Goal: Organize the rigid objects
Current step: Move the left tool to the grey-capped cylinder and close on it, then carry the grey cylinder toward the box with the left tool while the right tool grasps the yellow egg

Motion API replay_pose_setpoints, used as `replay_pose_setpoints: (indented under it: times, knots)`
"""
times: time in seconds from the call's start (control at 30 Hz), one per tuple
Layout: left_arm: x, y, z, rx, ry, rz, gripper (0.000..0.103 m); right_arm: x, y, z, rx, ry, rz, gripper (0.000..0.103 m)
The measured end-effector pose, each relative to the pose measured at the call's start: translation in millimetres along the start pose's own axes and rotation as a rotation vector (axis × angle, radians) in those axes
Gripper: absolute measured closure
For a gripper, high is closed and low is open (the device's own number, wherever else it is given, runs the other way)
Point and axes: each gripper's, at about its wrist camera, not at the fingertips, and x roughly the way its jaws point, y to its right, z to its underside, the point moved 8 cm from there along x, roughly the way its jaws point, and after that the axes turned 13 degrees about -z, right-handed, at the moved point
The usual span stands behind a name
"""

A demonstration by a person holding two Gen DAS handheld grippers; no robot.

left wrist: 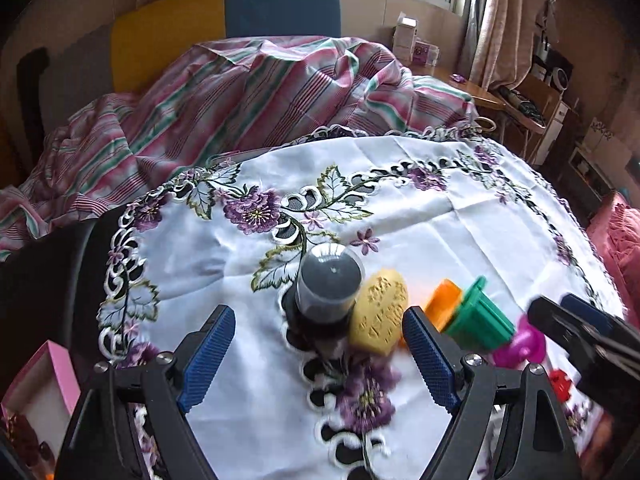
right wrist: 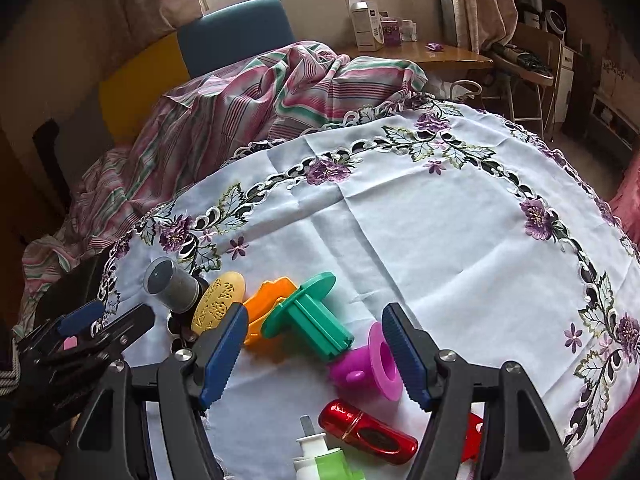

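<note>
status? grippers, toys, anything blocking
Both hand-held grippers, left and right, open, empty. Toy cluster loose on tablecloth. Nothing blocking.

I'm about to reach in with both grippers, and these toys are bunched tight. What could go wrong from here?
1. The yellow oval, orange piece and green spool touch or overlap, so gripping one may drag its neighbors.
2. The jar stands upright beside the oval; a nudge could topple it.
3. The red tube lies on its side and might roll.

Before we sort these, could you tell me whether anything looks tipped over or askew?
Yes: the green flanged piece and the magenta spool lie on their sides, and the red cylinder lies flat on the tablecloth.
</note>
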Motion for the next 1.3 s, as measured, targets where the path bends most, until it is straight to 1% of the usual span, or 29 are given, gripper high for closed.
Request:
replay_pose_setpoints:
  times: [0.07, 0.17, 0.23, 0.27, 0.3, 0.33, 0.43, 0.6, 0.73, 0.9, 1.07, 1.2, 1.27, 1.3]
  knots:
    - [17, 0, -3, -0.009, -0.028, -0.01, 0.016, 0, -1, 0, -0.004, 0.002, -0.001, 0.032]
    - [35, -1, -6, -0.042, -0.058, 0.005, 0.016, 3, -2, 2, -0.006, -0.012, 0.0, 0.032]
    - [43, 0, -7, -0.065, -0.083, 0.031, 0.021, 6, -4, 3, -0.014, -0.022, -0.002, 0.032]
    - [46, 2, -7, -0.078, -0.095, 0.055, 0.033, 6, -4, 4, -0.02, -0.023, 0.002, 0.032]
    - [48, 3, -7, -0.085, -0.106, 0.079, 0.058, 6, -5, 4, -0.026, -0.025, 0.006, 0.032]
    - [49, 4, -6, -0.089, -0.119, 0.096, 0.058, 7, -5, 5, -0.032, -0.029, 0.008, 0.032]
    - [39, -5, -3, -0.115, -0.089, 0.108, 0.059, 8, -5, 6, -0.041, -0.033, 0.015, 0.032]
    - [8, -37, 23, -0.137, -0.062, 0.082, 0.059, 11, -7, 9, -0.04, -0.051, -0.001, 0.032]
    - [-24, -58, 49, -0.137, -0.025, 0.062, 0.059, 14, -17, 12, -0.074, -0.067, -0.024, 0.032]
    - [-63, -73, 80, -0.144, 0.012, 0.063, 0.059, 21, -37, 21, -0.134, -0.105, -0.083, 0.034]
    - [-98, -87, 104, -0.168, 0.041, 0.068, 0.059, 27, -65, 28, -0.181, -0.151, -0.168, 0.04]
    - [-118, -102, 119, -0.203, 0.049, 0.073, 0.059, 46, -92, 16, -0.254, -0.172, -0.159, 0.04]
    - [-127, -111, 125, -0.226, 0.052, 0.075, 0.059, 64, -98, 10, -0.262, -0.213, -0.141, 0.04]
    - [-131, -116, 128, -0.236, 0.057, 0.074, 0.059, 75, -98, 8, -0.266, -0.233, -0.117, 0.04]
